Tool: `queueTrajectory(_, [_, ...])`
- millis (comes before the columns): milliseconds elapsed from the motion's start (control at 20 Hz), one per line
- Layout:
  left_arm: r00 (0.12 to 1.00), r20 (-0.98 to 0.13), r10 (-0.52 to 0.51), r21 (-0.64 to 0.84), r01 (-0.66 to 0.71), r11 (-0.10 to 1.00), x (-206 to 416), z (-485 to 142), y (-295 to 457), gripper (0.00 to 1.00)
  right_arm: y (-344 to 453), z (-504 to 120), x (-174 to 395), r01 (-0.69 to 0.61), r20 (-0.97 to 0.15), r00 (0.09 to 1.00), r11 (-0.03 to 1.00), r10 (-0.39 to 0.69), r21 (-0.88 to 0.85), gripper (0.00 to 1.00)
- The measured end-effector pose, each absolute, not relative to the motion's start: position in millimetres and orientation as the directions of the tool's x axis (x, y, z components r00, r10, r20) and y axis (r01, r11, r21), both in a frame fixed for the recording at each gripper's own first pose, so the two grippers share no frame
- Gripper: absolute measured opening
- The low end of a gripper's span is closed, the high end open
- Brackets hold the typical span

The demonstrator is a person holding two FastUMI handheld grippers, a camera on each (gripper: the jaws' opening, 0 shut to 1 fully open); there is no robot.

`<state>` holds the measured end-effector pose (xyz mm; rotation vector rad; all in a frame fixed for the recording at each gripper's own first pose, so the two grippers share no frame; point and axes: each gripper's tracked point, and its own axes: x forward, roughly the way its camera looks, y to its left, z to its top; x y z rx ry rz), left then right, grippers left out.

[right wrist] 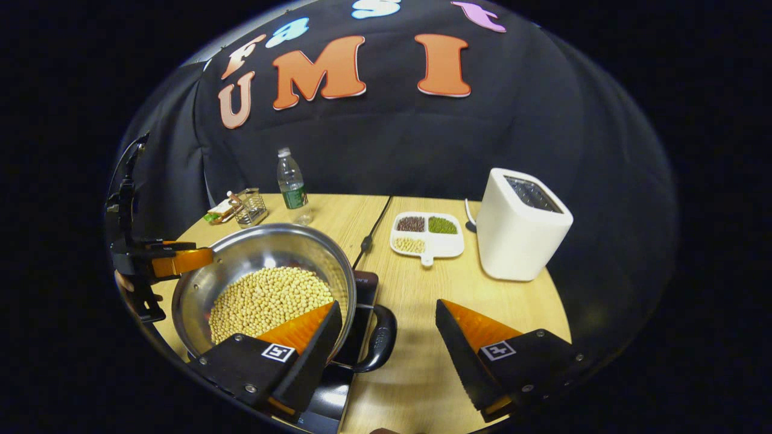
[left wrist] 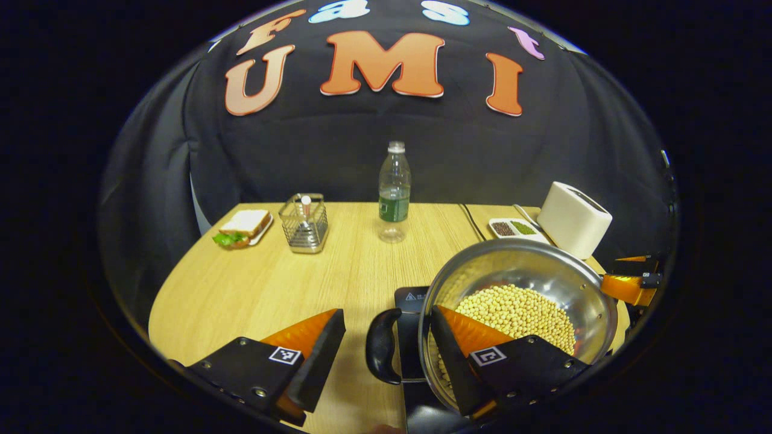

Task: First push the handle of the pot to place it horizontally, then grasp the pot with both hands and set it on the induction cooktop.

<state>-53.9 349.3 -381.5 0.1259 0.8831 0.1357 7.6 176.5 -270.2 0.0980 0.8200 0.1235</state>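
induction cooktop (left wrist: 412,299) mostly hidden under pot (left wrist: 531,271), sandwich (right wrist: 218,212) too small to make out

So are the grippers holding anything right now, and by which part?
Nothing gripped: left gripper and right gripper have open jaws, each straddling a pot handle.

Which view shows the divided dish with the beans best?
The right gripper view: the divided dish lies unobstructed beside the toaster, its filled compartments distinct. In the left gripper view the dish is small and far off, just beyond the pot rim.
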Motion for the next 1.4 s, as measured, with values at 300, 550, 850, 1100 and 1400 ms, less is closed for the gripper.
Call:
queueTrajectory(300, [0.816, -0.542, 0.203, 0.143, -0.148, 0.979, -28, -252, 353, 0.85, 171, -144, 24, -0.126, -0.502, 0.849, 0.986, 0.166, 0.113, 0.96])
queueTrajectory(550, [0.933, -0.275, 0.23, 0.096, -0.211, 0.973, -20, -118, 368, 0.84, 174, -42, 25, -0.169, -0.28, 0.941, 0.982, 0.188, 0.088, 0.95])
queueTrajectory(850, [0.961, -0.098, 0.26, 0.122, -0.247, 0.961, -45, -6, 378, 0.8, 175, 36, 20, -0.187, -0.121, 0.973, 0.977, 0.198, 0.098, 0.95])
queueTrajectory(1100, [0.966, 0.021, 0.258, 0.159, -0.258, 0.953, -57, 51, 374, 0.8, 177, 75, 11, -0.211, -0.031, 0.976, 0.973, 0.215, 0.091, 0.95])
queueTrajectory(1400, [0.961, 0.127, 0.247, 0.169, -0.267, 0.949, -69, 80, 367, 0.82, 181, 104, -3, -0.235, 0.044, 0.972, 0.97, 0.233, 0.054, 0.95])
